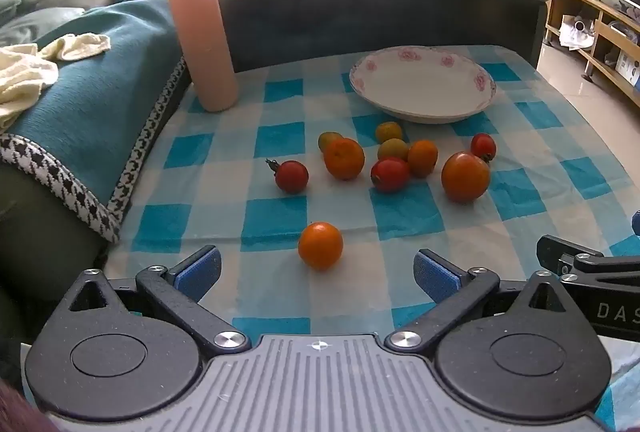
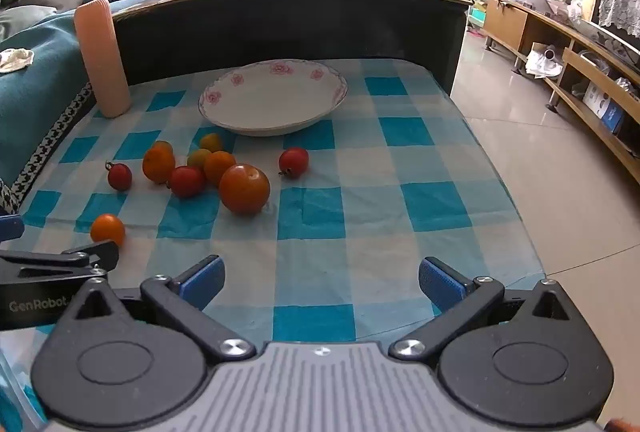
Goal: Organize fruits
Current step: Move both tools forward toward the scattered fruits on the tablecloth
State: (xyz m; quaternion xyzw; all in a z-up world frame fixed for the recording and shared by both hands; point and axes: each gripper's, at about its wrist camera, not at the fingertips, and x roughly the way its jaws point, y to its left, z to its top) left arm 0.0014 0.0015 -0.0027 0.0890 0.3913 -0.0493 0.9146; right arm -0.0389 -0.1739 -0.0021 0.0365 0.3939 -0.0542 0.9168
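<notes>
Fruits loose on a blue-checked cloth, plate bare.

Round red, orange and yellow-green fruits point(image 1: 386, 160) cluster just in front of the white flowered plate point(image 1: 424, 82); one orange fruit point(image 1: 320, 245) sits apart, nearest the left gripper point(image 1: 318, 272), between its wide-spread blue pads and untouched. The right gripper point(image 2: 322, 282) is also spread wide, holding nothing, over bare cloth point(image 2: 360, 192). A pink cylinder point(image 1: 202, 40) stands at the cloth's far left.

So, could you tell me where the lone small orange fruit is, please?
In the left wrist view the lone orange fruit lies on the checked cloth, just ahead of the open left gripper, nearer than the fruit cluster.
</notes>
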